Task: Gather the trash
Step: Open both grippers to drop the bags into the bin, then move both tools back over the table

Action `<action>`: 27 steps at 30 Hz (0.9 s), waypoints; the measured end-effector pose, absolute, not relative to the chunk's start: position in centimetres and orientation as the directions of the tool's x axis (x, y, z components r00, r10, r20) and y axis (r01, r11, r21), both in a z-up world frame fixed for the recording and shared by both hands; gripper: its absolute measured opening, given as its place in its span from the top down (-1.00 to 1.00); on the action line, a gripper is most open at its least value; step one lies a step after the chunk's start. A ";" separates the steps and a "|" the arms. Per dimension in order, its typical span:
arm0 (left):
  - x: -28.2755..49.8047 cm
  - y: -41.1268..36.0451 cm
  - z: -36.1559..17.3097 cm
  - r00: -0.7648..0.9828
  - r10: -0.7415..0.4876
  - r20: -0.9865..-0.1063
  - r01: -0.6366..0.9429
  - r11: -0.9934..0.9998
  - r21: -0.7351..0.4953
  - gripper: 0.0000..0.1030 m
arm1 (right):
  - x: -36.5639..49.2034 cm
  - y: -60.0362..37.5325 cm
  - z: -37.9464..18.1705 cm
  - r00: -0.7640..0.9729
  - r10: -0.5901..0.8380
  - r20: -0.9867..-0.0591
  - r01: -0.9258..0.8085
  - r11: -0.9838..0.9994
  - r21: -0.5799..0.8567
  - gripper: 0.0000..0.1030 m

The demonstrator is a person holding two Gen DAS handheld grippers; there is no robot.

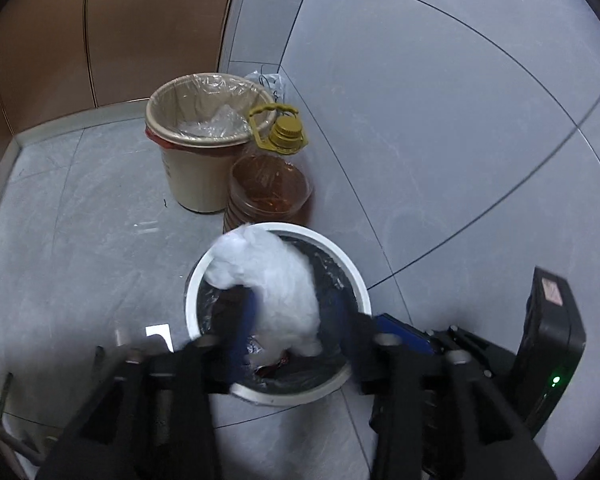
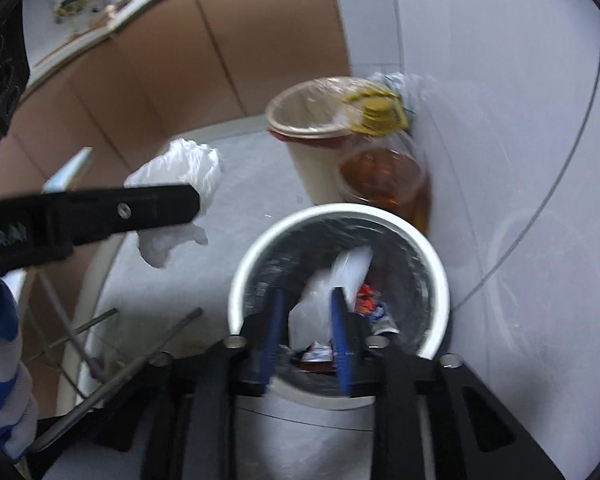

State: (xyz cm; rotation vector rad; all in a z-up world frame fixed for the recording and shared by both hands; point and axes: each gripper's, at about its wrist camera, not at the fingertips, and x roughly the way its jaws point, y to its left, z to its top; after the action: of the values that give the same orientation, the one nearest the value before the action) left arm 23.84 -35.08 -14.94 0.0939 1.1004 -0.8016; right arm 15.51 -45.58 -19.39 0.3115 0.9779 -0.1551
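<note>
White-rimmed bin (image 1: pixel 352 276): on the tiled floor (image 1: pixel 80 240) beside the wall, lined in dark plastic, wrappers visible at the bottom (receiving point for the trash).

Crumpled white tissue (image 1: pixel 272 280): between the blue pads of the left gripper (image 1: pixel 292 312), over the bin mouth; jaws parted about halfway, pads apparently no longer pressing, so judged released for the drop.

White plastic scrap (image 2: pixel 324 288): between the pads of the right gripper (image 2: pixel 306 320), jaws part open, directly above the bin opening; firm grip not confirmable through blur.

Both grippers tilted steeply downward, likely so that loosed items fall inside the rim.

Beige lined bin (image 1: pixel 196 160): toward the floor's corner by the brown cabinet (image 1: pixel 100 28), touching or just beside the oil jug (image 1: pixel 268 188) (yellow cap, amber contents).
</note>
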 end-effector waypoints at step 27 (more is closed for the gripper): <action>8.8 -12.1 1.2 0.713 -0.409 -0.570 0.464 0.884 -0.054 0.01 | 4.4 -29.3 0.9 0.859 -0.013 -0.511 0.066 0.994 0.085 -0.99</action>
State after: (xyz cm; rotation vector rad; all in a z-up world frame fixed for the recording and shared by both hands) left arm 8.78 -12.08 1.17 0.0959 0.6083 -0.4843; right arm 4.43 -29.28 0.88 0.1011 0.5355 -0.0414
